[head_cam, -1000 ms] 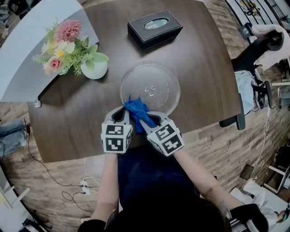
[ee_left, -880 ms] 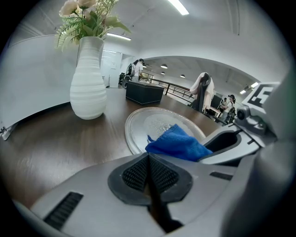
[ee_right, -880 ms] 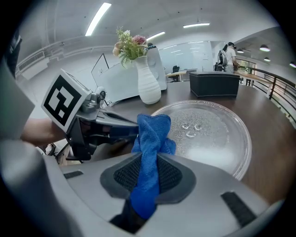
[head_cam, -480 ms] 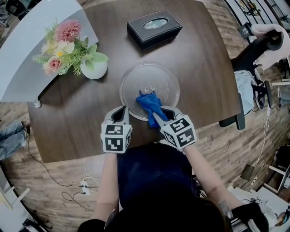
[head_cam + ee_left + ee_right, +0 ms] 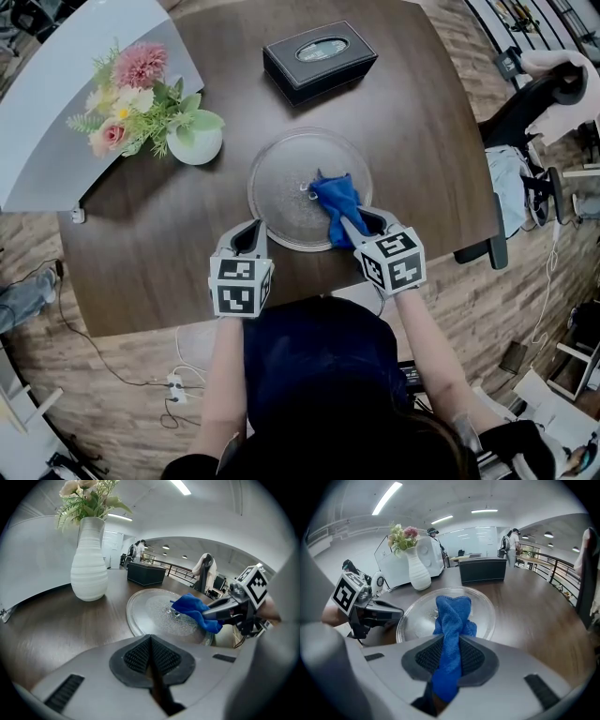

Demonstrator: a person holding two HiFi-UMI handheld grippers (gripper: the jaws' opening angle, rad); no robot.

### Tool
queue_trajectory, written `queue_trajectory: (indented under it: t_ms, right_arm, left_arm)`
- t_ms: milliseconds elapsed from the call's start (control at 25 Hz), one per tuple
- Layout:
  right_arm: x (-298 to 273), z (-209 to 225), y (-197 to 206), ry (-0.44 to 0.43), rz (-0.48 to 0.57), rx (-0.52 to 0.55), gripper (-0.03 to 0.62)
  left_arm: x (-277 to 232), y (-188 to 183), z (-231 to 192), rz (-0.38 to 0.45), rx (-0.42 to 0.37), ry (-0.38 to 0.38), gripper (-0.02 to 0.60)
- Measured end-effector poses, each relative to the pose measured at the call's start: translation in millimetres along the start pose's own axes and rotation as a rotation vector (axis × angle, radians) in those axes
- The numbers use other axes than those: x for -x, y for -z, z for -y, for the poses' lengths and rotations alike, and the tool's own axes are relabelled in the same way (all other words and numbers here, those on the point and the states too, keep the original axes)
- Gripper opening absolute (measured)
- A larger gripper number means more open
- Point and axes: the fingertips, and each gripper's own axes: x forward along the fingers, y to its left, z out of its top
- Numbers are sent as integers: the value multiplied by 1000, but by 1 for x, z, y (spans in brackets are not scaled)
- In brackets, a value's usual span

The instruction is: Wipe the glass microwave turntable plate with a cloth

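The round glass turntable plate (image 5: 286, 183) lies flat on the dark wooden table (image 5: 141, 253), near its front edge. A blue cloth (image 5: 336, 203) rests on the plate's right half, and my right gripper (image 5: 354, 225) is shut on it, the cloth running back between the jaws (image 5: 451, 620). My left gripper (image 5: 250, 234) sits at the plate's front-left rim with its jaws pressed together and nothing between them. In the left gripper view the plate (image 5: 145, 613) and the cloth (image 5: 194, 611) lie just ahead.
A white vase of flowers (image 5: 192, 141) stands left of the plate, and a black tissue box (image 5: 319, 58) behind it. A white curved counter (image 5: 56, 103) borders the table at far left. An office chair (image 5: 525, 112) stands to the right.
My right gripper has dragged the blue cloth across the plate from its front-left to its right side. The left gripper has stayed where it was.
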Motion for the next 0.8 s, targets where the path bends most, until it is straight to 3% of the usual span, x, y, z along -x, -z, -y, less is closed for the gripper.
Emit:
queue_trajectory:
  t_ms: [480,800]
  right_arm:
    - [8,48,-10,108,25,-55,71]
    - [14,76,-20,182,134,-191,72]
  left_arm:
    - [0,1,0,1,15,-5,3]
    - [-1,0,-1,-9,44,3,3]
